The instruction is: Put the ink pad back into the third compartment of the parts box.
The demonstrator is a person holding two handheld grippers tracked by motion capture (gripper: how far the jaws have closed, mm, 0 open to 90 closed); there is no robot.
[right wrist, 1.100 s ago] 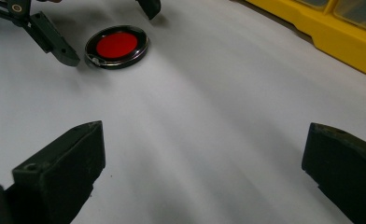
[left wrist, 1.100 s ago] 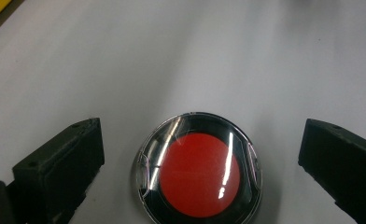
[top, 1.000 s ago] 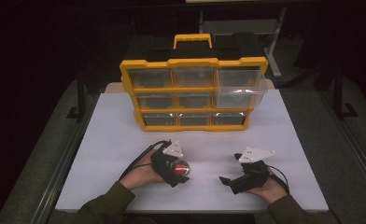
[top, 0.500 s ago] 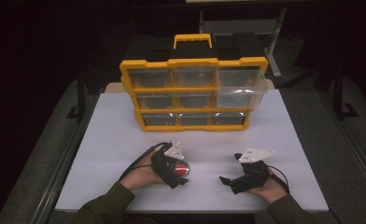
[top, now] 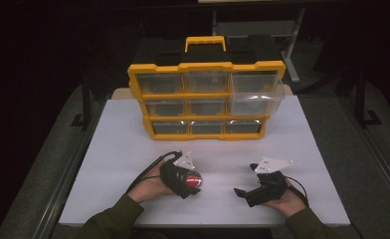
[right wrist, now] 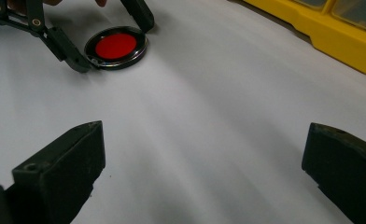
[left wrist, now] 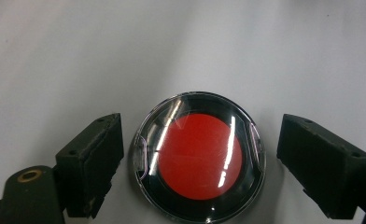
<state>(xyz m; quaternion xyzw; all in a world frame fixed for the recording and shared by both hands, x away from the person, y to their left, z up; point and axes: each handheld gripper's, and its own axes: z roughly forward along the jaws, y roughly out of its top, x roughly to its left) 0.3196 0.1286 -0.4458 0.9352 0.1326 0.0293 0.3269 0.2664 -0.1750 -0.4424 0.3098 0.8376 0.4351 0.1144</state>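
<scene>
A round red disc in a clear, black-rimmed case (left wrist: 200,156) lies flat on the white table (top: 133,149). My left gripper (left wrist: 200,126) straddles it, one jaw on each side. Its jaws have just been closing, and a narrow gap still shows between each pad and the case rim. From above, the disc (top: 193,179) sits at the tip of the left gripper (top: 190,185), near the table's front. My right gripper (top: 246,180) rests to the right, pointing left, open with bare table between its jaws (right wrist: 204,135). It looks toward the disc (right wrist: 116,46).
A yellow organizer with clear drawers (top: 206,99) stands upright at the middle back of the table, with a black box behind it. Its top right drawer (top: 255,92) is pulled out. Its yellow base (right wrist: 330,42) runs along the right gripper view's upper right.
Both hands stay in place. The red disc lies in the same spot between the left jaws; the high view is too small to show the jaws narrowing.
</scene>
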